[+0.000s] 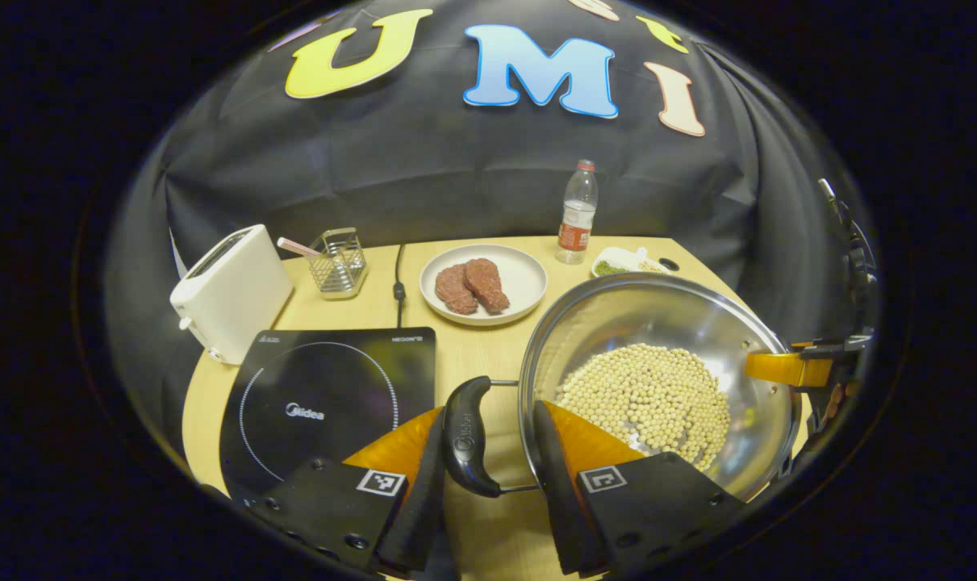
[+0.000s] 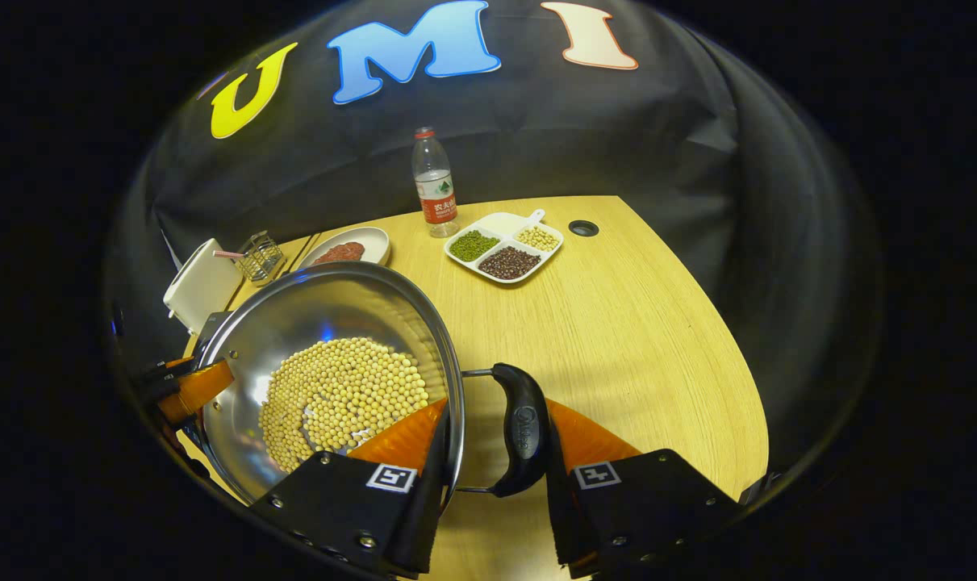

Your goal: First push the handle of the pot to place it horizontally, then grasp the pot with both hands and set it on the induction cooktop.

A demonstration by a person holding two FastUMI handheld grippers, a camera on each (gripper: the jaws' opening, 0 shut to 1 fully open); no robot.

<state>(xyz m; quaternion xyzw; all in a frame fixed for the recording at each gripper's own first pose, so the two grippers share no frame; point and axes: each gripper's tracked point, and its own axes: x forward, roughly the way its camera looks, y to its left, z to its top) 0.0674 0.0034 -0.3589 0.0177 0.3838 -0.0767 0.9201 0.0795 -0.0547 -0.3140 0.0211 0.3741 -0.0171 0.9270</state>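
i see the pot (image 1: 657,379) sitting on the desk (image 2: 617,323), a wide steel bowl with a heap of pale beans (image 1: 645,399) in its bottom. in the left gripper view it stands just to the right of the induction cooktop (image 1: 327,399), off the black glass. it has a black loop handle on each side. my left gripper (image 1: 488,452) straddles one handle (image 1: 465,436): one finger lies outside the handle, the other reaches over the rim into the bowl, so the handle and the pot's wall sit between them. the fingers are partly closed, close to the handle, but i cannot tell if both press on it. my right gripper (image 2: 496,452) does the mirror of that on the other handle (image 2: 524,436), with one finger inside the rim and one beyond the handle; again i cannot tell if the grip is firm. in the left gripper view the right gripper shows at the pot's far rim.

beyond the pot, toward the wall, i see a white plate (image 1: 524,278) with two pieces of red meat (image 1: 472,286), a plastic water bottle (image 2: 434,186) standing upright, and a white divided tray (image 2: 504,246) with green, dark and pale beans in its compartments. a white toaster (image 1: 230,290) stands behind the cooktop, with a small wire holder (image 1: 339,262) beside it, and a black cord (image 1: 398,278) runs back from the cooktop.
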